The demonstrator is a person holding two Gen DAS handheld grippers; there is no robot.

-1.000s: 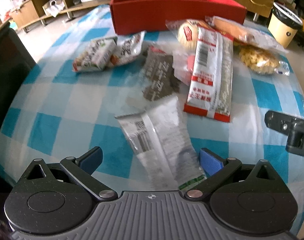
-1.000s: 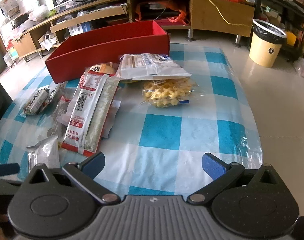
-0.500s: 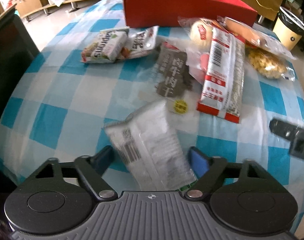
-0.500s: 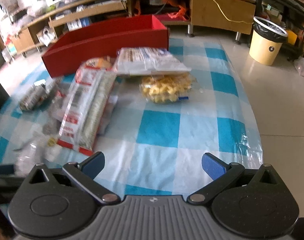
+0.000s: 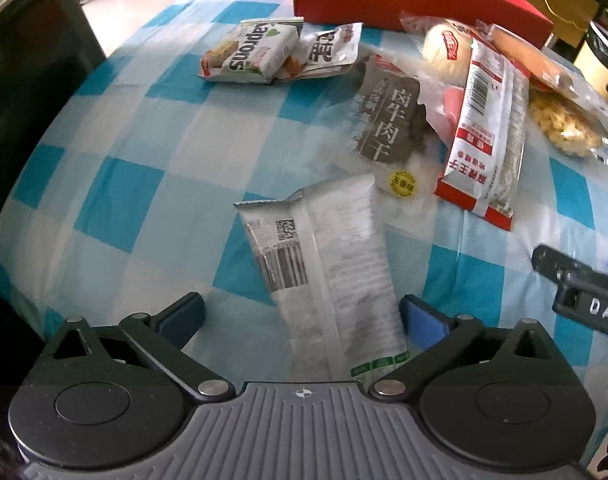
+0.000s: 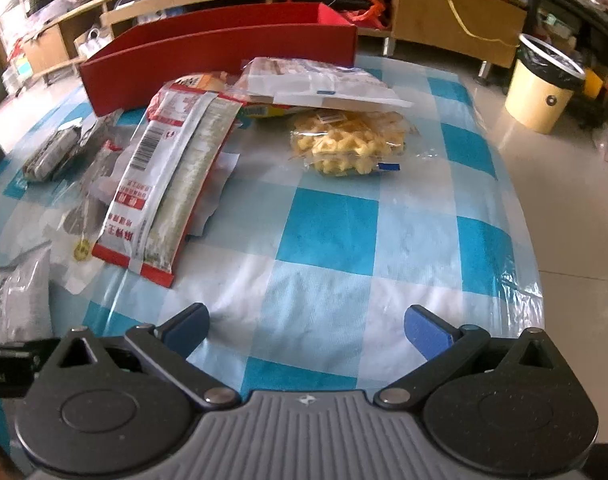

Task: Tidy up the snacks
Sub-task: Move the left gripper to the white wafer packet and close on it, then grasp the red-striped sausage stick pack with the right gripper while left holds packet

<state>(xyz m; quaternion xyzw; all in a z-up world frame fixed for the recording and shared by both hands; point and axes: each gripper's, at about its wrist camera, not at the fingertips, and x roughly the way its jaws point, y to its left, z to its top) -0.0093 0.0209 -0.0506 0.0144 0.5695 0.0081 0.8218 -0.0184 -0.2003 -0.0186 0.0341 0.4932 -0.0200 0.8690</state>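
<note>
- Left gripper (image 5: pixel 302 316): jaws wide apart, low over the near table edge; silver-white packet (image 5: pixel 324 264) lies lengthwise between the blue fingertips (image 5: pixel 422 322), right tip just beside the packet's edge, left tip apart from it. Not clamped.
- Silver-white packet: flat on the blue-and-white checked tablecloth (image 5: pixel 116 196), barcode side up, green marks at its near end.
- Right gripper (image 6: pixel 306 330): jaws spread wide, nothing between them, over bare cloth at the table's near right part.
- Red box (image 6: pixel 224 52): at the far table edge, open top; contents can't tell.
- Long red-and-white packet (image 6: pixel 172 176): lies over other wrappers mid-table, pointing toward the red box.
- Grey jerky packet (image 5: pixel 388 124): just left of the long packet, yellow round sticker at its near end.
- Green-white cracker packet (image 5: pixel 252 52): far left, near the box, touching a second small packet.
- Clear bag of yellow snacks (image 6: pixel 348 144): right of the pile, partly under a flat white bag (image 6: pixel 320 86).
- Round bun in wrapper (image 5: pixel 448 54): by the box, behind the long packet.
- Yellow bin (image 6: pixel 542 88): on the floor, right of the table.
</note>
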